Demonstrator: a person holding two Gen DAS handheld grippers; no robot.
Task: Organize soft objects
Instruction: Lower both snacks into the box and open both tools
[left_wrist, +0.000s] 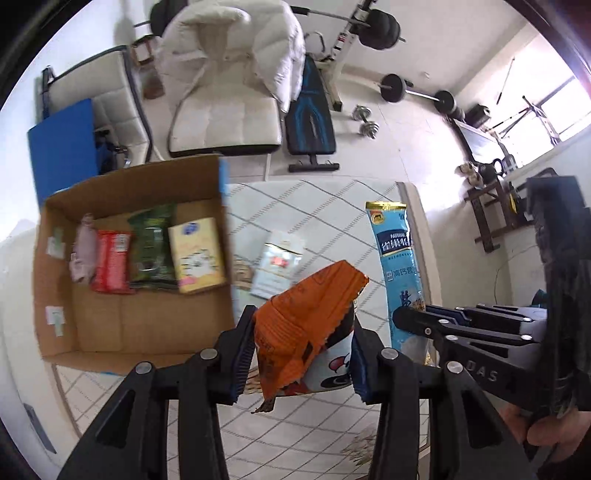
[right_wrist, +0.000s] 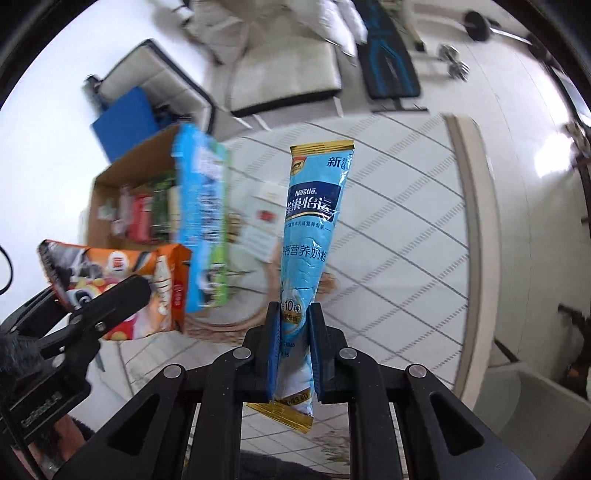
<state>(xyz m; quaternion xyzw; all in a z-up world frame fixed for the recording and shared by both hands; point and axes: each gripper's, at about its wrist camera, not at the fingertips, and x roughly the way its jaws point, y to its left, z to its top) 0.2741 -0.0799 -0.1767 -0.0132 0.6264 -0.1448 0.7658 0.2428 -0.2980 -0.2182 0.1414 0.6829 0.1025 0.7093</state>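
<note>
My left gripper (left_wrist: 303, 332) is shut on an orange snack bag (left_wrist: 306, 314), held above the table with its top pointing up and to the right. My right gripper (right_wrist: 294, 314) is shut on the lower end of a long blue milk-powder sachet (right_wrist: 314, 229), which stands upright from the jaws. In the left wrist view the right gripper (left_wrist: 406, 321) holds the sachet (left_wrist: 397, 258) just right of the orange bag. The right wrist view shows the left gripper (right_wrist: 129, 291) with the orange bag (right_wrist: 147, 273) at the left. An open cardboard box (left_wrist: 140, 328) holds several packets (left_wrist: 151, 251).
A white packet (left_wrist: 277, 264) lies on the quilted tablecloth (left_wrist: 332, 206) between box and grippers. The box's blue-green outer side (right_wrist: 201, 221) faces the right gripper. Beyond the table stand padded chairs (left_wrist: 221, 125), a white jacket (left_wrist: 229, 40), a weight bench (left_wrist: 310, 122) and dumbbells (left_wrist: 365, 122).
</note>
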